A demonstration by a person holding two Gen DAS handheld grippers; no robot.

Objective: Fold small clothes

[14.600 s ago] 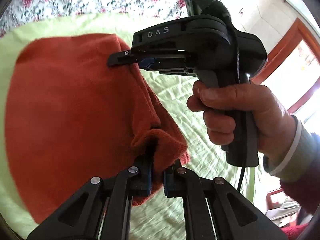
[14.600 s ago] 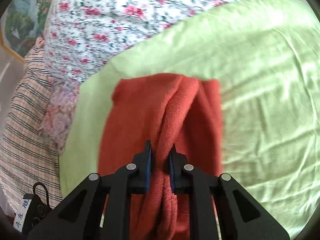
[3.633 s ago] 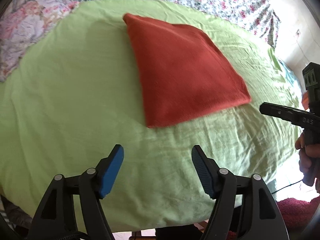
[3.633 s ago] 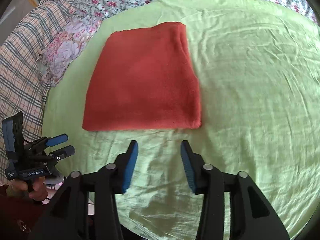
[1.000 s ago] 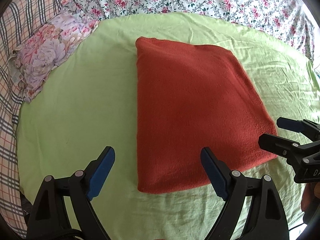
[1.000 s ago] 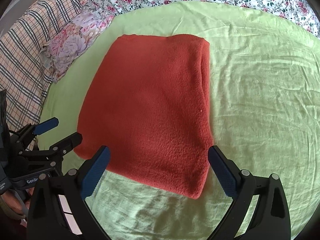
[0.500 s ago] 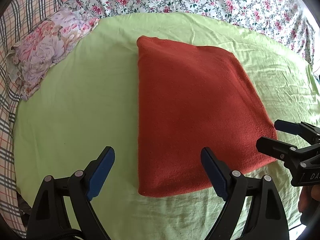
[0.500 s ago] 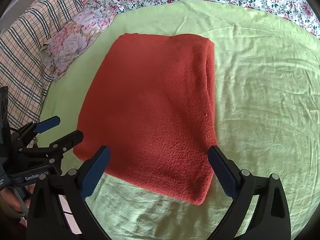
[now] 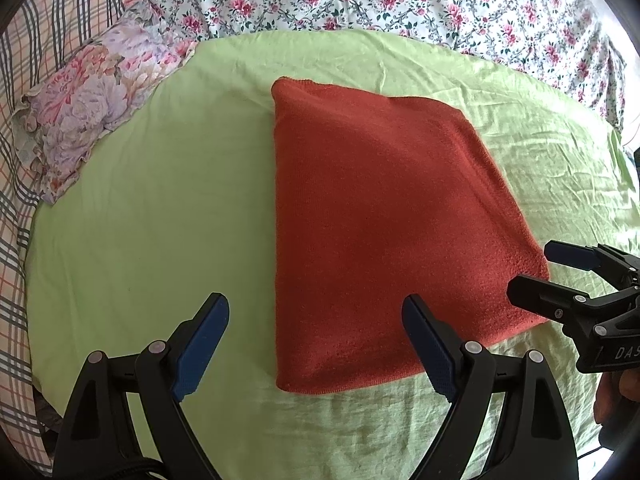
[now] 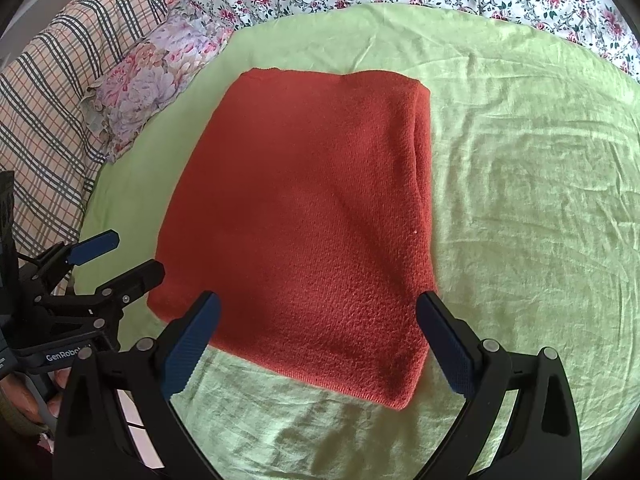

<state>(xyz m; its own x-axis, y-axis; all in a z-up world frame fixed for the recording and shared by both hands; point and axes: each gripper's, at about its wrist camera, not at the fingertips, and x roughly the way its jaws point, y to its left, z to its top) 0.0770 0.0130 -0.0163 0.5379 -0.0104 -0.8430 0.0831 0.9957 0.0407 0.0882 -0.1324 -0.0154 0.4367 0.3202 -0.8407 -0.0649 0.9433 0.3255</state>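
Both grippers, left gripper and right gripper, hover wide open over the folded red garment

The rust-red knitted garment lies folded into a flat, roughly four-sided packet on the pale green sheet, near the middle of the bed. Its fabric is fuzzy and thick, with no pattern. In the right wrist view the garment shows a rounded, doubled fold along its right edge, where stacked layers are visible. The far edge is narrower than the near edge in both views. The near corners rest flat on the sheet. Nothing grips it.
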